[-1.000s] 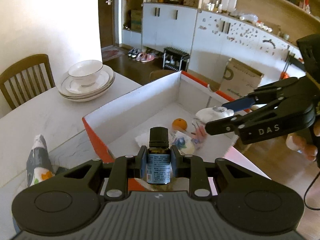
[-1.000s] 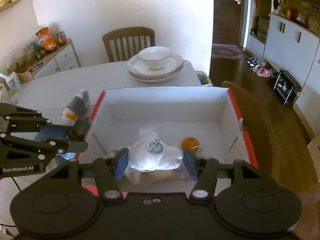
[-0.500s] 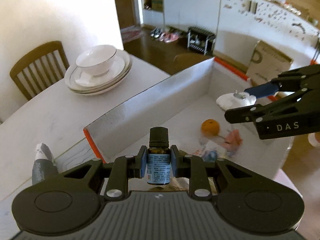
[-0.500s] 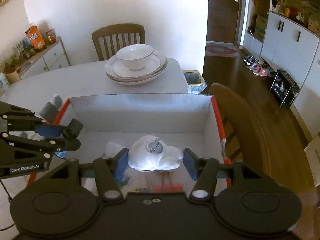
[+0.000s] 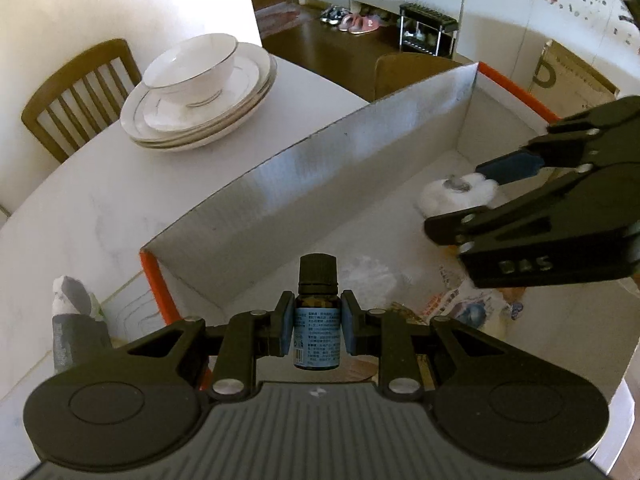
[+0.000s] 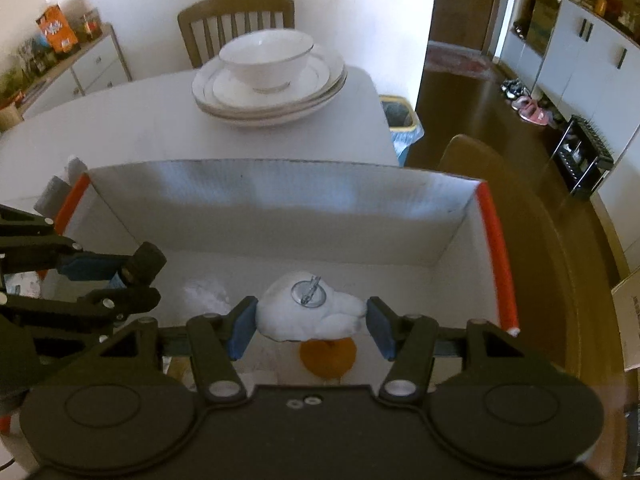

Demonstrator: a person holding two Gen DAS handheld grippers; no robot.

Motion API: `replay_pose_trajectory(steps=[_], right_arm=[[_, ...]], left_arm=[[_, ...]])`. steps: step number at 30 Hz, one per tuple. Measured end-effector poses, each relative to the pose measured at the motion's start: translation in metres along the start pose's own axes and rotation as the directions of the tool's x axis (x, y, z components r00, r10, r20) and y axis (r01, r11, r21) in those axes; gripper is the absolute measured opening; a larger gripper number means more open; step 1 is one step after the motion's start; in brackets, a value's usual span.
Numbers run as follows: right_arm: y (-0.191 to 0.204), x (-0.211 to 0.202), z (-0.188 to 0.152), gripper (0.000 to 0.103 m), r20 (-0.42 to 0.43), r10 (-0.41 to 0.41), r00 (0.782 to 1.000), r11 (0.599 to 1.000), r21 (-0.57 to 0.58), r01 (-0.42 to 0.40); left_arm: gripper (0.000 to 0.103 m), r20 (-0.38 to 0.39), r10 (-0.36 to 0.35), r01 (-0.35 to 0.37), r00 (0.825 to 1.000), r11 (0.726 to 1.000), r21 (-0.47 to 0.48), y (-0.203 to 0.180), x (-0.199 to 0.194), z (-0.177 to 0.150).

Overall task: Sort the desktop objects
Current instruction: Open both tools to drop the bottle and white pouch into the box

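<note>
Now, on the left the left gripper (image 5: 316,330) pinches a small dark bottle (image 5: 317,320) upright between its blue pads, label toward the camera, so it should not tip when lowered. It hangs just over the near left corner of the open box (image 5: 320,160) on the surface (image 5: 100,208). To the right, the right gripper (image 6: 310,322) squeezes a white plush toy (image 6: 310,312) from both sides above the box floor, over an orange (image 6: 328,356). Both loads seem ready for release inside.
</note>
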State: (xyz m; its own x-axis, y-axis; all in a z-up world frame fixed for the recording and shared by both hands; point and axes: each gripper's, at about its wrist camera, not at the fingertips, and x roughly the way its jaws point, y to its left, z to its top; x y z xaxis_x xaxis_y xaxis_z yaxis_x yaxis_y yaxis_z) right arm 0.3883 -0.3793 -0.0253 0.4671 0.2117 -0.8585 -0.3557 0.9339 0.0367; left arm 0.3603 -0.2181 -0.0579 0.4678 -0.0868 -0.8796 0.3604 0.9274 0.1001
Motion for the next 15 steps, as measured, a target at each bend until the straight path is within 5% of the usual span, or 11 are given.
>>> replay_pose_trajectory(steps=[15], right_arm=[[0.004, 0.025, 0.003, 0.059, -0.110, 0.011, 0.994, 1.000, -0.012, -0.012]], left_arm=[[0.023, -0.083, -0.024, 0.025, 0.996, 1.000, 0.010, -0.016, 0.018, -0.004]])
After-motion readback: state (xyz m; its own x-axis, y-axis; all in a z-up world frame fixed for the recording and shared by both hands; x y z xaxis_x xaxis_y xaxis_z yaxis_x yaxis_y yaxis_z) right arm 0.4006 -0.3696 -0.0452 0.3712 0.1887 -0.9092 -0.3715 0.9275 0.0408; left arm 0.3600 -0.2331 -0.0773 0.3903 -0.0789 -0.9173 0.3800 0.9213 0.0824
